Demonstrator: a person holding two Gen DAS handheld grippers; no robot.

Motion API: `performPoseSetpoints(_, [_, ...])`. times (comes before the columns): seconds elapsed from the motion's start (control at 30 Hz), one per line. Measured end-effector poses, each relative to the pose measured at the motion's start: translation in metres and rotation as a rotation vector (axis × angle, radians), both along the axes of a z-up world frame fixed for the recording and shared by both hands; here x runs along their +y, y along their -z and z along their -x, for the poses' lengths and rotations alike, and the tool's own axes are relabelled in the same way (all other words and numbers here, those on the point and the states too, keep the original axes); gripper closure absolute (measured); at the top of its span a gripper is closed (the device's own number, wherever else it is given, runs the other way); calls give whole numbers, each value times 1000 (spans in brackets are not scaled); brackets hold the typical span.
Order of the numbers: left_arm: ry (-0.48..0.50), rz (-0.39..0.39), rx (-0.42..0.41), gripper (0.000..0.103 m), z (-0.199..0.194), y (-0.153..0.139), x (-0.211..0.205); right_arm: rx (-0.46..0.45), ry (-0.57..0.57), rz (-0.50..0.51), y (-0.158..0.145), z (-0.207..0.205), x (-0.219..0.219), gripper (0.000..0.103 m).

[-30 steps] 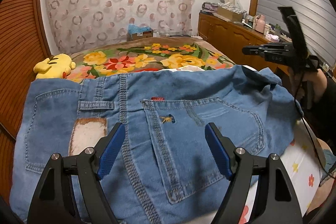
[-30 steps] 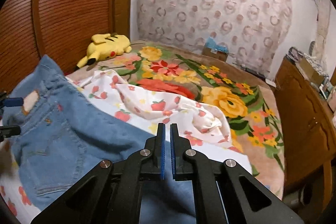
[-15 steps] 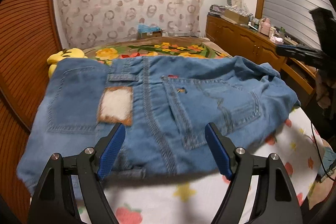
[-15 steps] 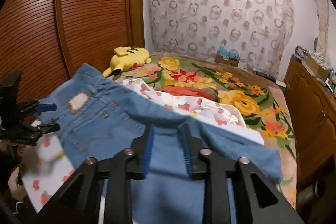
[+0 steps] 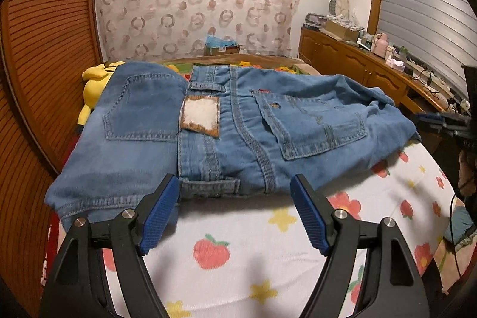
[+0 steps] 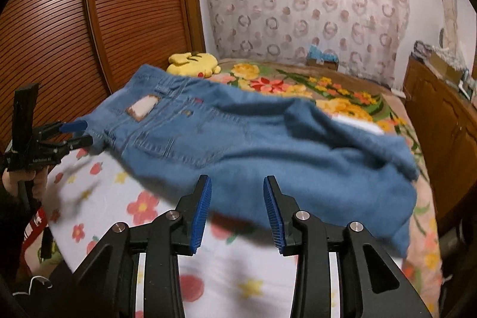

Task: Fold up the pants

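- Your jeans (image 5: 238, 127) lie seat-up on the white fruit-print sheet (image 5: 253, 252), waistband edge toward your left gripper (image 5: 235, 213), legs running off toward the right side of the bed.
- The leather waist patch (image 5: 200, 116) is worn white; no brand can be read on it. A small red tab (image 5: 263, 91) sits at the top of the back pocket, its lettering too small to make out.
- White print on the body of your left gripper, seen from the right wrist, is too blurred to read.
- Your left gripper stands wide open, with nothing between its blue pads (image 5: 159, 209); a second ago it hung over the pocket area, and it now sits clear of the denim, over bare sheet.
- Your right gripper (image 6: 237, 207) was shut a second ago; its jaws have just been opening and now stand partly apart, gripping nothing, the cloth lying beyond the tips.
- The near leg edge is motion-blurred in the right view.
- A yellow plush toy (image 6: 193, 64) is partly hidden behind the jeans.
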State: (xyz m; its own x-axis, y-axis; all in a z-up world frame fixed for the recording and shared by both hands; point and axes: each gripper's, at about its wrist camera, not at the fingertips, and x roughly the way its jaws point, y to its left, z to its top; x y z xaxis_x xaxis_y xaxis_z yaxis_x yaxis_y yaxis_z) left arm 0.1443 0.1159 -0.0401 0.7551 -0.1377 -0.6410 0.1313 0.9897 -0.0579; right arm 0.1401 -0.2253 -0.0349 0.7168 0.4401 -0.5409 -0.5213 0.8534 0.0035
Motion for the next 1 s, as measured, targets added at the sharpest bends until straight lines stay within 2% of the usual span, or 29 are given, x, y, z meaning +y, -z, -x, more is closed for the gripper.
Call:
performPoseSetpoints(0.13, [15,3,19,32,1,6,2,39,19,-6,12,5,-3,64])
performPoseSetpoints(0.2, [17,10,34,38,-2,10,3,57,35,-18,16,3,-7,55])
performPoseSetpoints(0.37, [9,14,55,47,-16,17,7,99,53,-25,28,-3,-4,54])
performPoseSetpoints(0.53, [-19,-14,74,47,-32,22,13,122,50,-28,28,-13,-2,54])
performPoseSetpoints(0.8, [-15,-30,89,55,-43,28,16,136,29,-7,32,-18,3,54])
performPoseSetpoints(1.0, [-40,-31,78,73,-43,28,22,165,29,16,35,-33,5,54])
